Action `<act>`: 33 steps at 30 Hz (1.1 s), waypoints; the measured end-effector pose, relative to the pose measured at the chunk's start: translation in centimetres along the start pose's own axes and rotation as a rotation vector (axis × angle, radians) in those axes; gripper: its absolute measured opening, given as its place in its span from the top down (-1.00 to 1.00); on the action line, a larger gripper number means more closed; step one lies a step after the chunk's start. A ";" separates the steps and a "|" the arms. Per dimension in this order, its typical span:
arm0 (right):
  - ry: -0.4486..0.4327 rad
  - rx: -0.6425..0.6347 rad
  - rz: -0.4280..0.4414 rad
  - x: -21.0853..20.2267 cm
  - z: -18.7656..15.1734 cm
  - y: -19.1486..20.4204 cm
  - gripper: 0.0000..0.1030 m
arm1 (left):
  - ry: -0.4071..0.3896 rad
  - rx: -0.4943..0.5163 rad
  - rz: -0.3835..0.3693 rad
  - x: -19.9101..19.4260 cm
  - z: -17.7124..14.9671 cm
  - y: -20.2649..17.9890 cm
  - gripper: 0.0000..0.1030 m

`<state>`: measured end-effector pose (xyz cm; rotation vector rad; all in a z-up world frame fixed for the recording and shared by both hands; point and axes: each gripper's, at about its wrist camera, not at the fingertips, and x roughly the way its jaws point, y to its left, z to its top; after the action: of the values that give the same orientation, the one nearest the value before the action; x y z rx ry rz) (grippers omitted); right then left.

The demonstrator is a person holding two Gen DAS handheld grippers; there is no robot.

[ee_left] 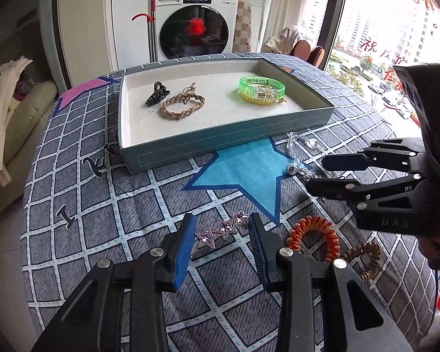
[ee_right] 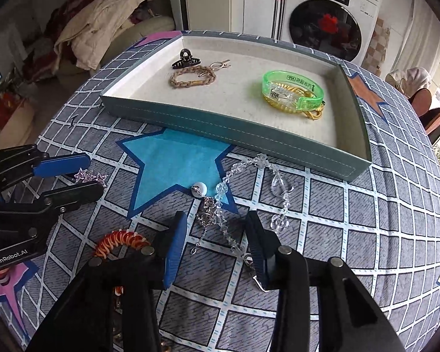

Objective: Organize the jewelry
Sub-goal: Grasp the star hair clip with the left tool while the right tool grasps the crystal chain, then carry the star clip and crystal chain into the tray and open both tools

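Left gripper (ee_left: pixel 222 234): your fingers stand apart around the pink glittery three-star hair clip (ee_left: pixel 220 230) — pads not pressing it.
Right gripper (ee_right: pixel 217 245): released; the fingers straddle the clear crystal bead chain (ee_right: pixel 250 193), which lies on the desk just near of the tray.
Tray: the shallow grey-blue rectangular tray (ee_left: pixel 226 140) sits at the far side of the grid-patterned desk cloth (ee_left: pixel 102 205).
In the tray: black claw clip (ee_left: pixel 157 94) and tan braided bracelet (ee_left: pixel 182 105) on the left — translucent green bangle (ee_left: pixel 261 86) on the right.
Near right: orange spiral hair tie (ee_left: pixel 314 236), brown spiral hair tie (ee_left: pixel 366 256).
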<state>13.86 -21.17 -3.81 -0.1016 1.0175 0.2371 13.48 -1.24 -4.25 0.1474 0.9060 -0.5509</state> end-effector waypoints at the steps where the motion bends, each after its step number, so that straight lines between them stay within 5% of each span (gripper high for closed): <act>1: 0.002 0.003 -0.002 -0.2 -0.2 -0.3 0.13 | -0.001 0.000 0.000 -0.1 -0.1 0.0 -0.11; 10: 0.035 -0.077 -0.026 -0.6 -1.8 -0.6 0.24 | -0.001 -0.016 -0.002 -0.1 -0.3 0.0 -0.11; 14: 0.053 -0.055 -0.025 -0.7 -1.7 -0.5 0.77 | -0.002 -0.016 -0.001 -0.4 -0.5 -0.2 -0.11; 33: -0.094 0.132 0.040 -6.1 0.7 -2.9 0.85 | -0.061 -0.072 0.014 -2.1 1.5 0.7 -0.11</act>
<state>12.04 -24.77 1.68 0.0495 0.9394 0.2082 13.86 -0.33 -1.72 0.0710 0.8639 -0.5068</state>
